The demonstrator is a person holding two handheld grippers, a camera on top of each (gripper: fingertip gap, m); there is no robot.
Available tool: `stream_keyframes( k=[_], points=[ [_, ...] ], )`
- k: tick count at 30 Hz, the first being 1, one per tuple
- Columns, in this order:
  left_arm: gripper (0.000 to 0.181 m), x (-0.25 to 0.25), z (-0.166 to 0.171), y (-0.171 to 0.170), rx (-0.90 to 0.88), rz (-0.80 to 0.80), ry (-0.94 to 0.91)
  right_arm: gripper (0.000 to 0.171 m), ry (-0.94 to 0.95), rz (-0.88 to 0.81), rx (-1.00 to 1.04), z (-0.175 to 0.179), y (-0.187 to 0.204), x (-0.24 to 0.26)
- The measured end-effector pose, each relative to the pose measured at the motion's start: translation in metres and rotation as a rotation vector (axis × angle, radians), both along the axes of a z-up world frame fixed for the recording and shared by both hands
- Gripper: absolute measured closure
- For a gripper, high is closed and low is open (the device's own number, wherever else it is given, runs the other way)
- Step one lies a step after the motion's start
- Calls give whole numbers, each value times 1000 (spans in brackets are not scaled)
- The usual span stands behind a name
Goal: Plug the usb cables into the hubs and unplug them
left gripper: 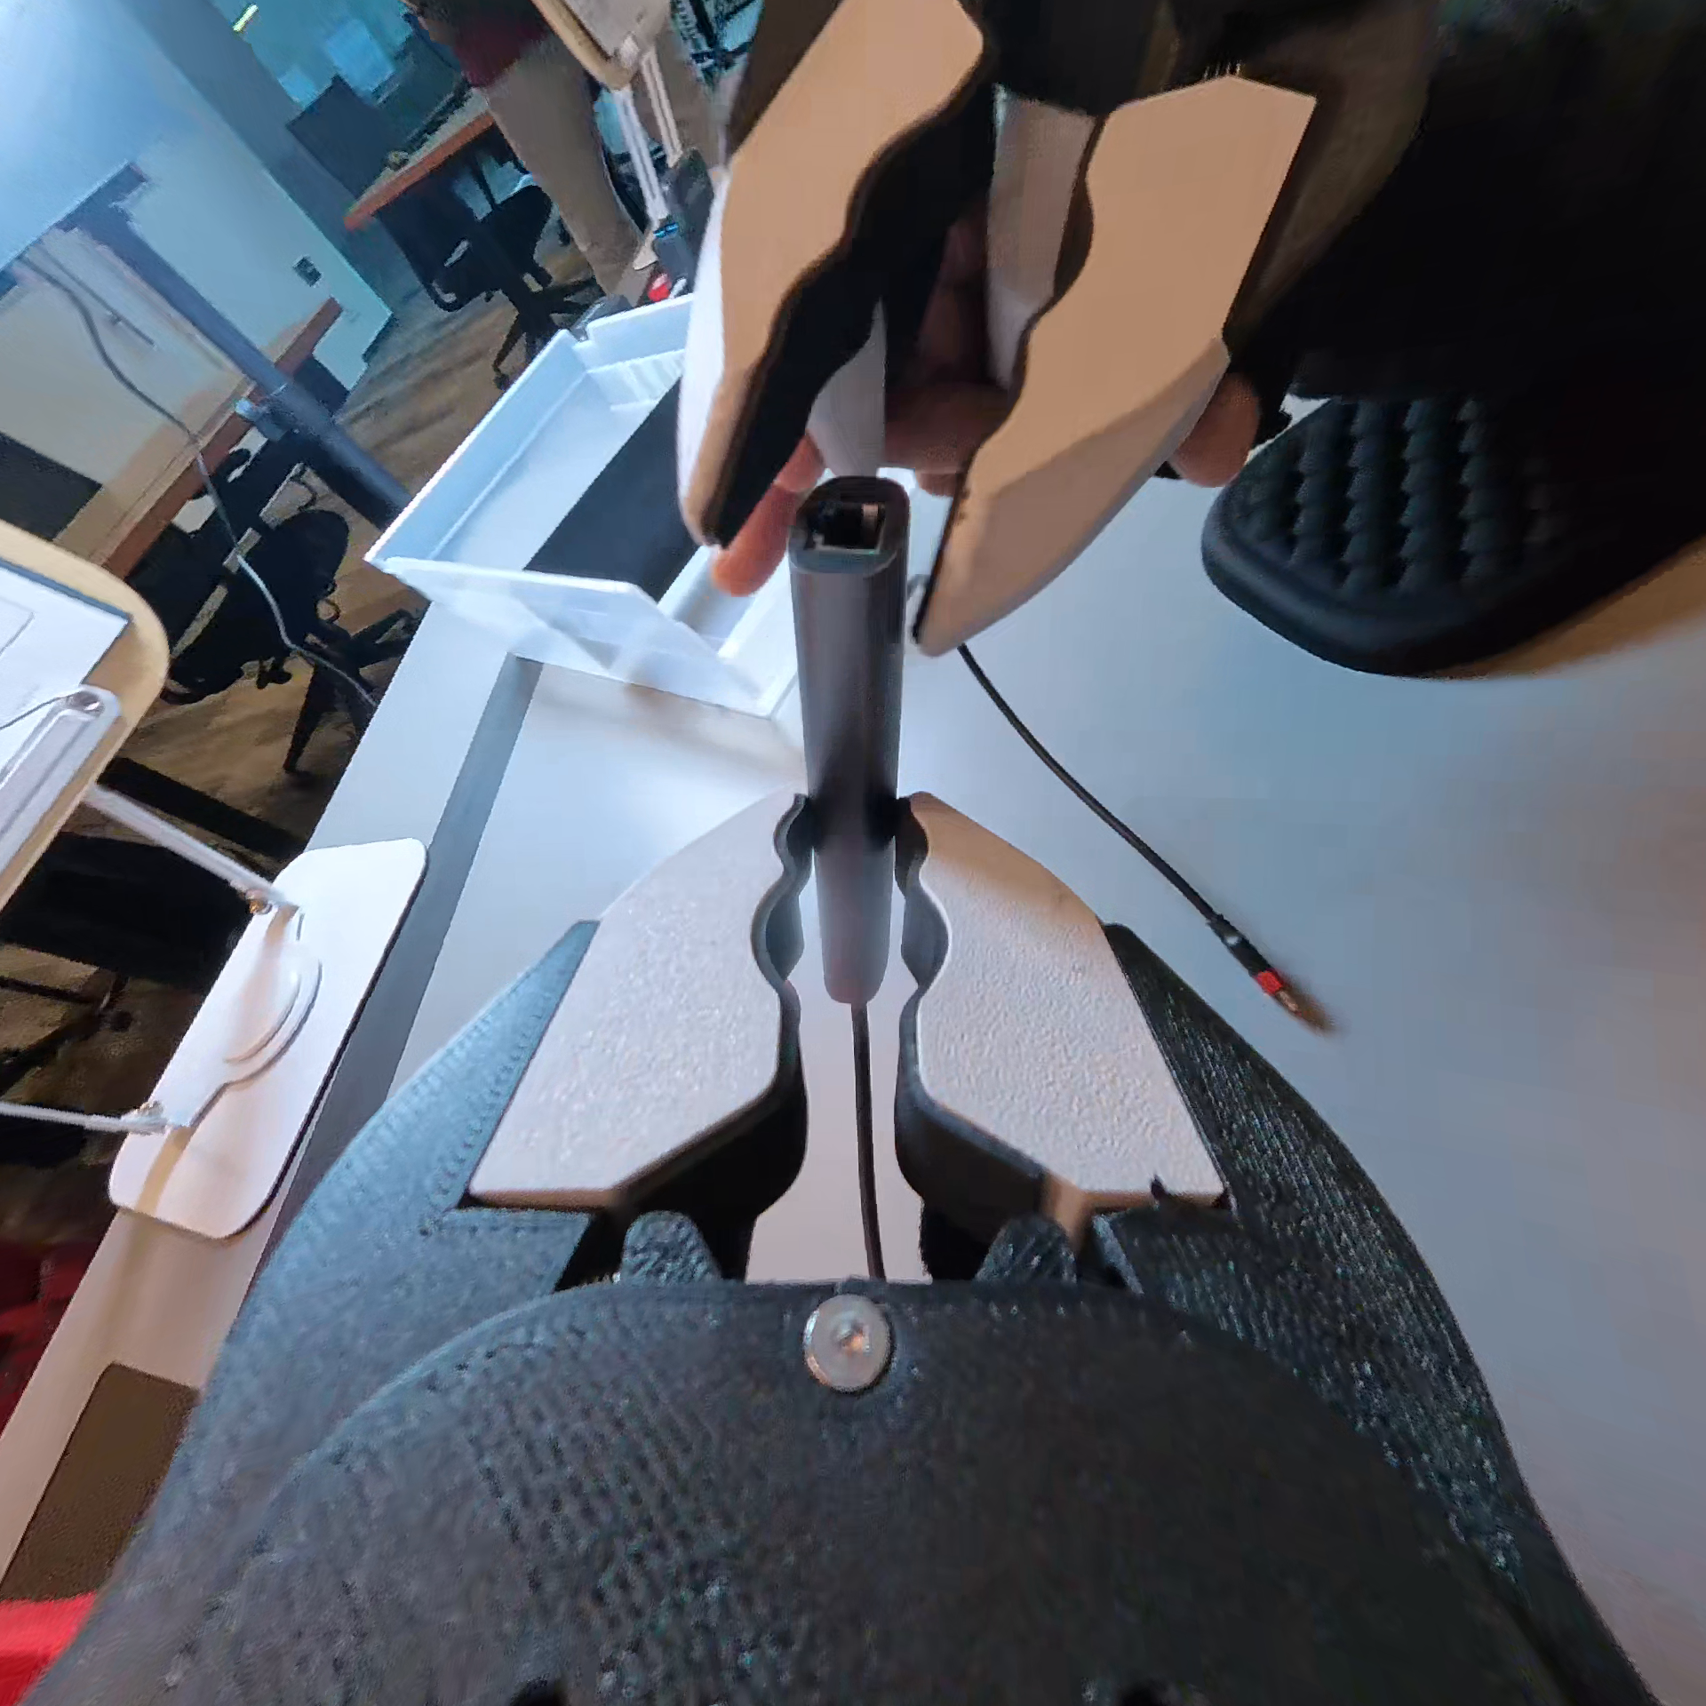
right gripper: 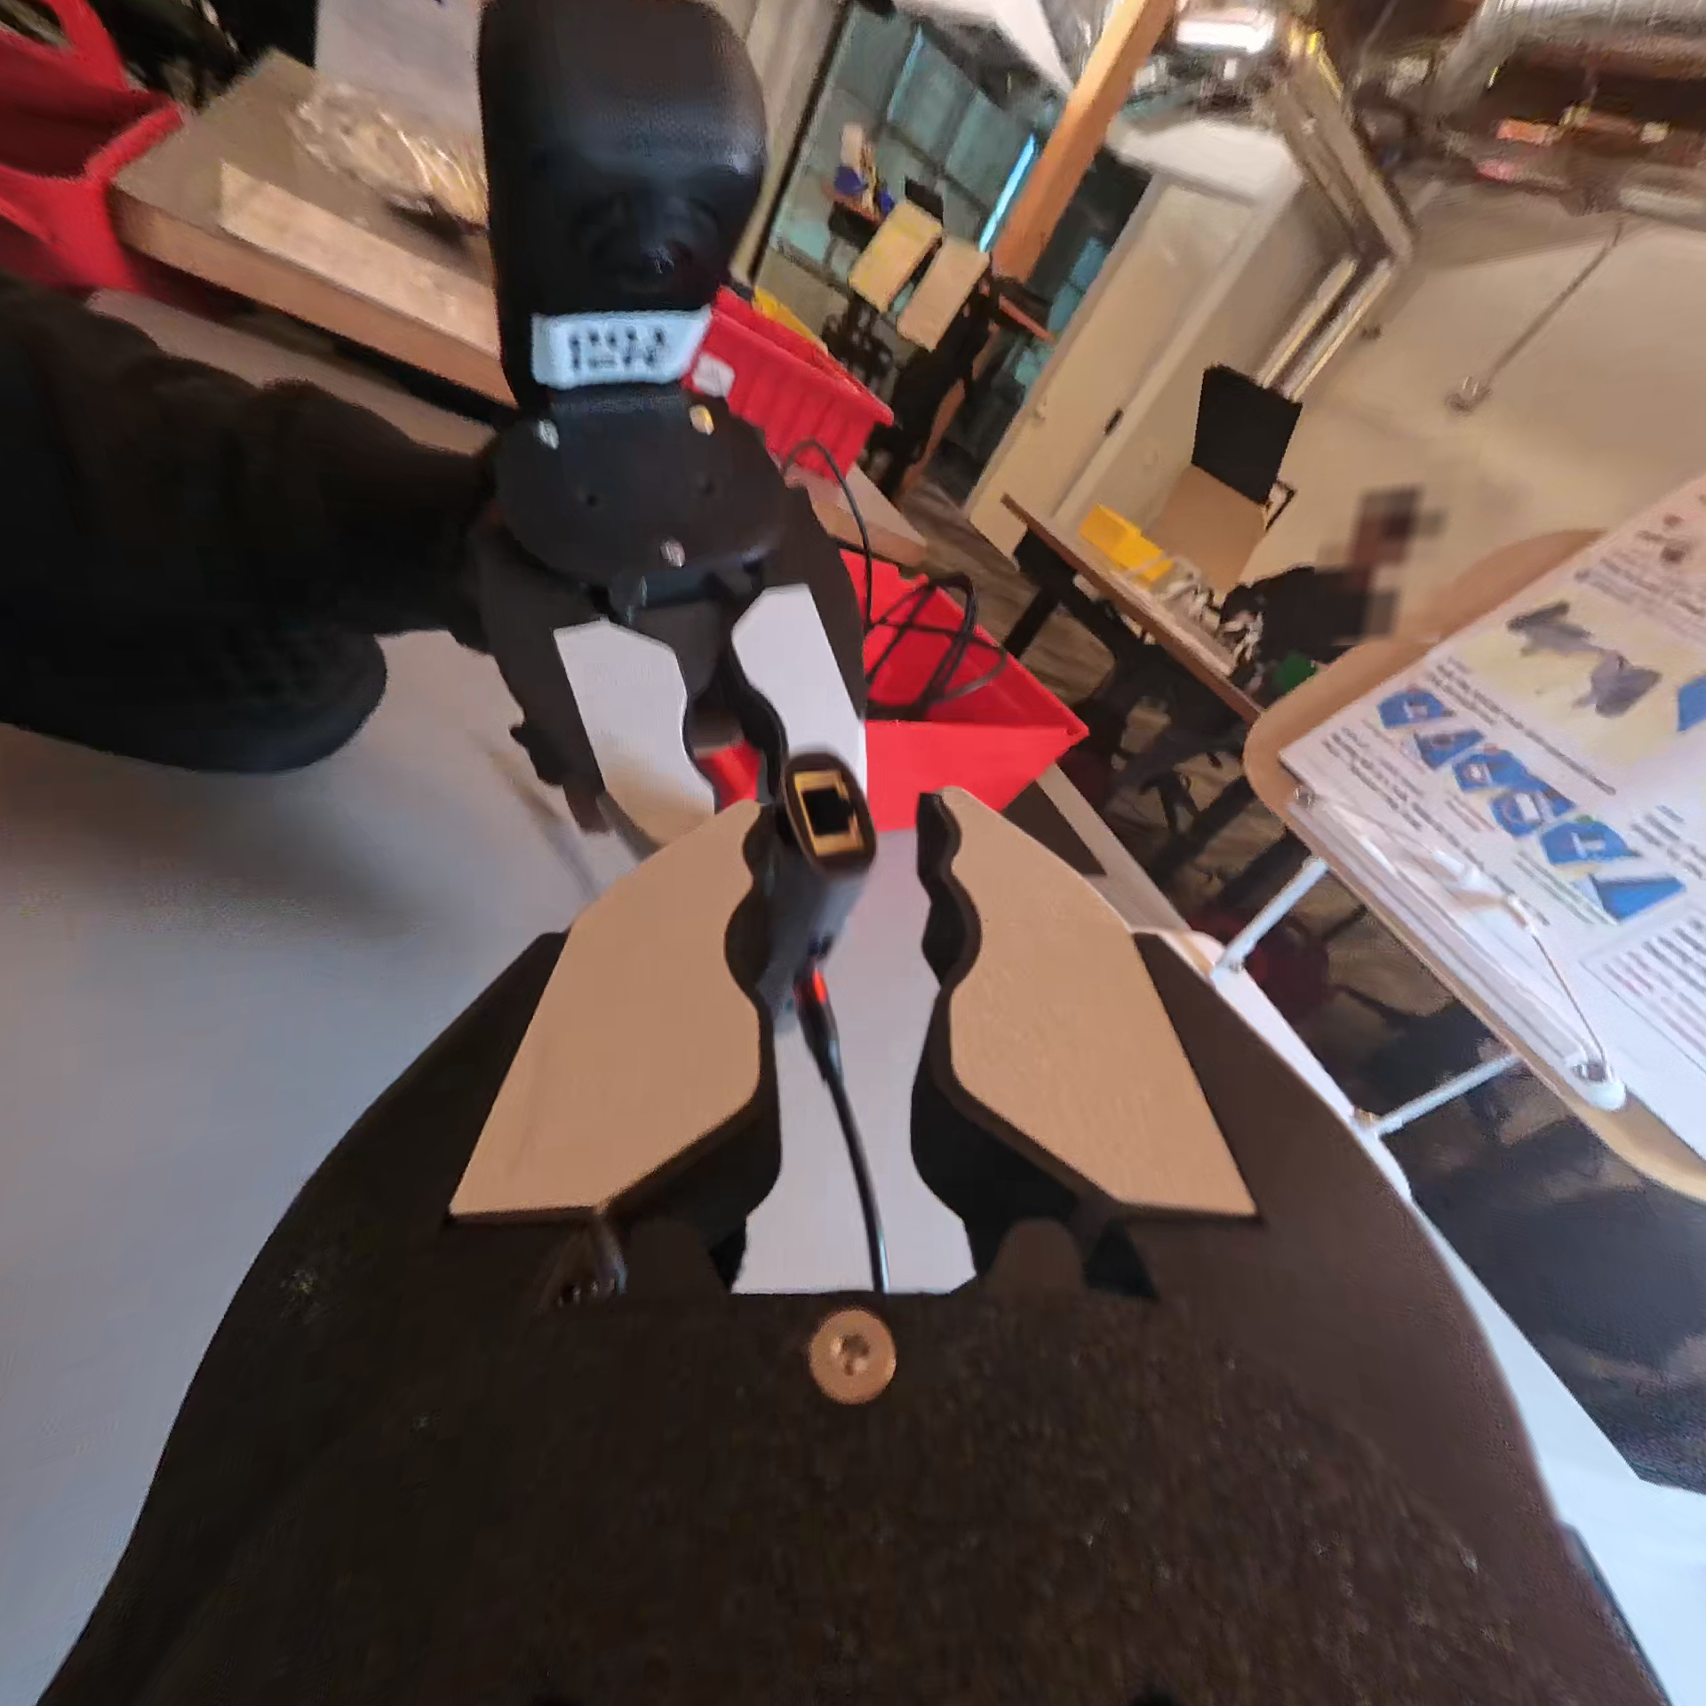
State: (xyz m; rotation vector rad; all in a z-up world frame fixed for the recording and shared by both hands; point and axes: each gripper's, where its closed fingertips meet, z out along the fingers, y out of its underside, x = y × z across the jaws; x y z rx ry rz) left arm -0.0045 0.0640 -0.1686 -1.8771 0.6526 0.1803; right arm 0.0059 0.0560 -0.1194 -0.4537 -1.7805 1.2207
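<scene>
A slim grey hub (left gripper: 847, 702) is clamped in my left gripper (left gripper: 849, 822), which is shut on its near half; the hub's thin black lead (left gripper: 864, 1135) runs back between the fingers. The hub's far end, with a square port, points at my right gripper (left gripper: 822, 582). In the right wrist view the right gripper (right gripper: 840, 808) is open around that port end (right gripper: 824, 817), which sits close to its left finger. The left gripper (right gripper: 711, 766) shows beyond. A black USB cable with a red-banded plug (left gripper: 1279, 990) lies loose on the white table (left gripper: 1385, 1200), and also shows under the hub (right gripper: 812, 992).
A white tray (left gripper: 554, 517) lies at the table's far edge. A red bin (right gripper: 960, 738) holding black cables stands behind the hub. A tilted stand with a printed sheet (right gripper: 1523, 831) is at the right; its white base plate (left gripper: 268, 1025) sits by the table edge. There is about 5 centimetres between the tips of the two grippers.
</scene>
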Motion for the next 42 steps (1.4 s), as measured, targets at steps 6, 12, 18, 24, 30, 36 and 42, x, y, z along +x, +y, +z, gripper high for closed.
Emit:
stream_keyframes(
  k=[6,12,18,24,30,36,42],
  points=[
    [164,-13,5,-7,-2,15,1,134,-159,-71,129,-38,14,-12],
    [165,-4,-9,-5,-51,0,90,159,-183,-114,299,-62,10,-17],
    [164,-1,-17,-10,-94,-31,161,163,-195,-60,389,-70,6,-11],
    [165,-14,-15,-10,-104,20,248,163,-240,-128,484,-73,26,-10],
    [165,-79,44,-58,43,177,72,163,-194,-344,295,-47,106,-13],
    [165,-77,61,-56,129,183,15,163,-78,-368,144,-16,111,-9],
    [165,-70,65,-51,214,211,-123,163,187,-596,-13,78,166,-6]
  ],
)
